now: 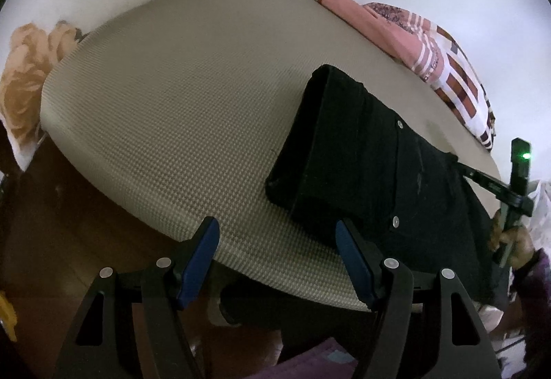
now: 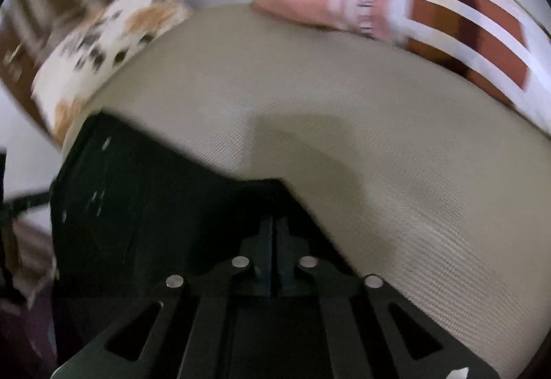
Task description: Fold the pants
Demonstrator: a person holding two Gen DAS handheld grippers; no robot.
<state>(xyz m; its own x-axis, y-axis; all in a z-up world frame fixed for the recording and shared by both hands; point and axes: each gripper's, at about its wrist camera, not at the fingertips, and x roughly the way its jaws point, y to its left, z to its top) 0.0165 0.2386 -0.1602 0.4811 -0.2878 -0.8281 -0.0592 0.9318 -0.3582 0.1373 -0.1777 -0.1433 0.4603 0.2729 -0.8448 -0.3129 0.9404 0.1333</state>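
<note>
We are working over a beige, waffle-textured mat point(image 1: 179, 110) spread on the bed, a flat bare surface that suits folding. The black denim pants point(image 1: 361, 158) are lying on its right part in the left wrist view, already doubled into a thick oblong with metal rivets showing, one end reaching toward the mat's near edge.

Our left gripper point(image 1: 277, 262) is hovering with its blue-padded jaws standing apart and nothing between them, just beside the folded end, probably kept ready to pin or lift that end.

Our right gripper point(image 2: 273, 241) is showing its fingers pressed flat together over the pants' dark edge. The blur there keeps us from telling whether cloth is pinched between them, though a hold on that edge would fit the next fold.

A floral pillow point(image 1: 31, 69) and a pink-and-brown patterned blanket point(image 1: 447, 69) are sitting beyond the mat, clear of the work.
</note>
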